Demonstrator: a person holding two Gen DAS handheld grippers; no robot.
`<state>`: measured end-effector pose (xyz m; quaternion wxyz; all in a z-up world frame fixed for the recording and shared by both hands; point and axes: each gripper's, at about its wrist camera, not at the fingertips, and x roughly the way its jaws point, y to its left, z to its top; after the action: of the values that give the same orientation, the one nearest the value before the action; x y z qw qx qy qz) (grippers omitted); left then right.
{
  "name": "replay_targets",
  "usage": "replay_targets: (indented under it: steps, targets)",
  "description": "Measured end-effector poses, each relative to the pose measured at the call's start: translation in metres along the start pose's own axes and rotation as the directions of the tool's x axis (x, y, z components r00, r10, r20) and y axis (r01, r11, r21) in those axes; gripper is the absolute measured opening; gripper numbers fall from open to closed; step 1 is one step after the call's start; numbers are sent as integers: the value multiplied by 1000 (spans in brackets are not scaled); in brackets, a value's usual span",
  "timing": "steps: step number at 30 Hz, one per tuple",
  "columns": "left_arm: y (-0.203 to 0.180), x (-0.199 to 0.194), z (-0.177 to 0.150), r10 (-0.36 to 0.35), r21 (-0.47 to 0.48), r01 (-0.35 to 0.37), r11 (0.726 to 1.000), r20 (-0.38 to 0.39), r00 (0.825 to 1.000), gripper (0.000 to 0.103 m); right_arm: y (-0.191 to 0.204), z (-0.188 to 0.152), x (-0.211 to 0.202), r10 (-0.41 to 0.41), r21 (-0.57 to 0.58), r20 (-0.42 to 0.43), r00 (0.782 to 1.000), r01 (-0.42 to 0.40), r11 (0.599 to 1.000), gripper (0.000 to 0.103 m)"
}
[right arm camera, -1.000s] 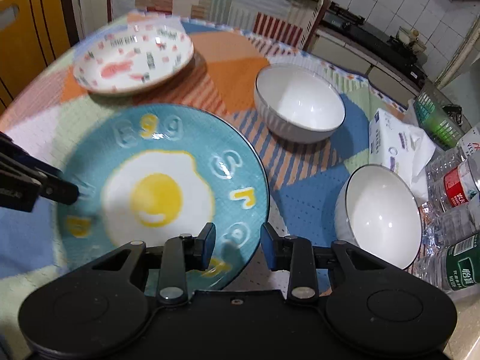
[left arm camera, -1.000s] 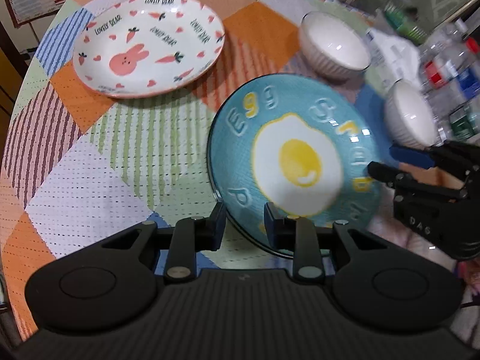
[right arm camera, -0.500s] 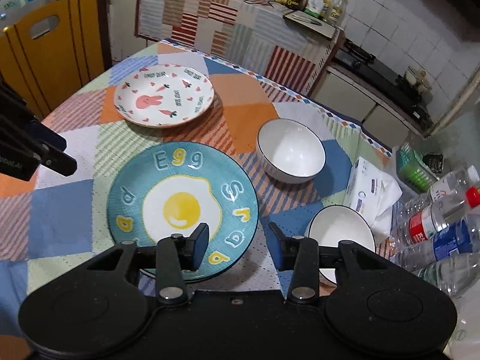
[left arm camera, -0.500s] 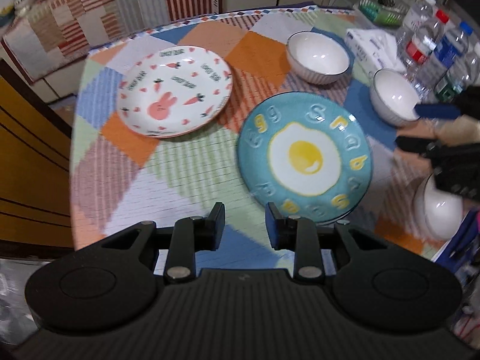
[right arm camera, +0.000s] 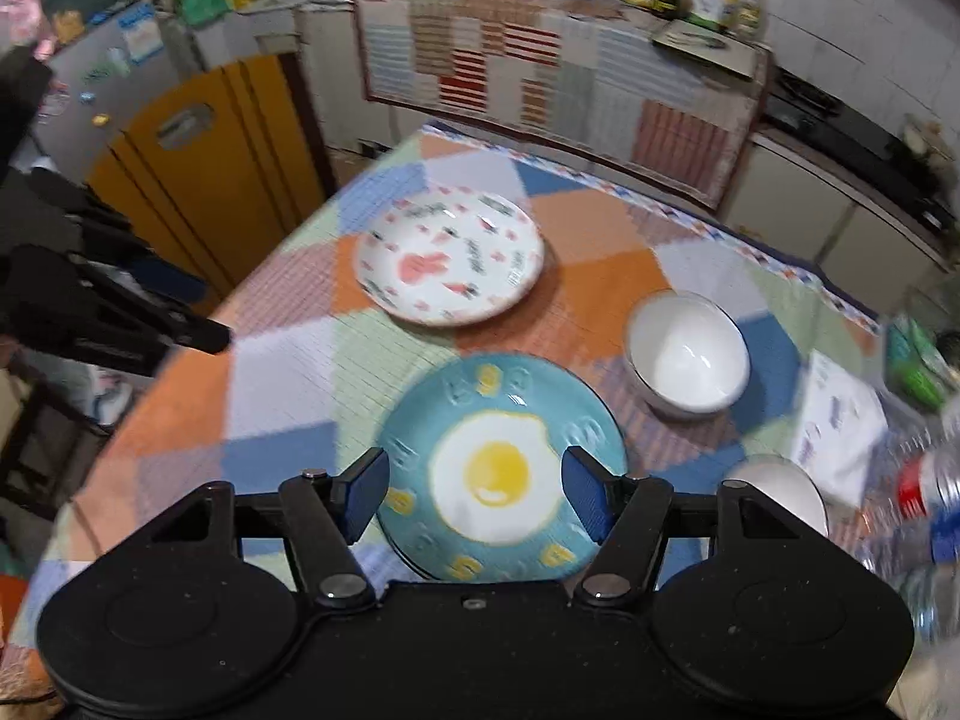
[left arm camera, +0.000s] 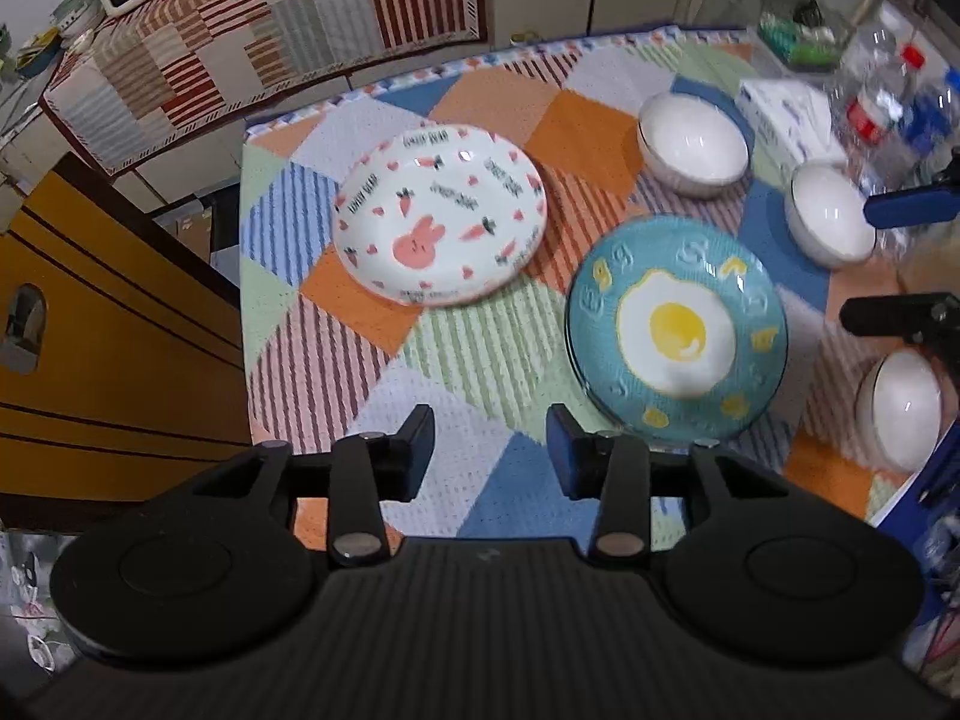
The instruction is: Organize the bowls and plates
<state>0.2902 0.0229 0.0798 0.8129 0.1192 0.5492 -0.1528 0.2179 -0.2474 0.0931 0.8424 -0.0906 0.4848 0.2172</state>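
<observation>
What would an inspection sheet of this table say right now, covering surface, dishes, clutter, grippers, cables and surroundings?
Surface: patchwork tablecloth, covers the table.
Job's things: egg plate and bunny plate lie flat and apart; three white bowls, upright and separate.
Clutter: tissue pack, water bottles at the table's edge.
Grippers: left gripper and right gripper above the table, both open, nothing between the fingers.
Cables: nothing seen.
Surroundings: yellow chair, cloth-covered counter.

Dim indoor light; motion blur; fisheye bending at edges.
</observation>
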Motion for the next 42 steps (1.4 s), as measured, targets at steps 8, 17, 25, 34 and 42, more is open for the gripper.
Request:
replay_targets:
  steps: [8, 17, 25, 34, 42]
  targets:
    - [26, 7, 28, 44, -25, -43, 999, 40, 998, 58, 3, 44, 5, 77, -58, 148, 986, -69, 996, 74]
    - [56, 47, 30, 28, -33, -25, 999, 121, 992, 77, 2, 76, 69, 65, -137, 82, 995, -54, 989, 74]
    - [86, 100, 38, 37, -71, -26, 997, 157, 987, 78, -24, 93, 132, 66, -10, 58, 996, -66, 998, 74]
    - [121, 161, 61, 9, -249, 28, 968, 147, 989, 76, -48, 102, 208, 60, 179, -13, 998, -57, 982, 71]
    - [127, 216, 52, -27, -318, 51, 947, 79, 996, 66, -60, 93, 250, 62, 284, 19, 998, -65, 957, 56]
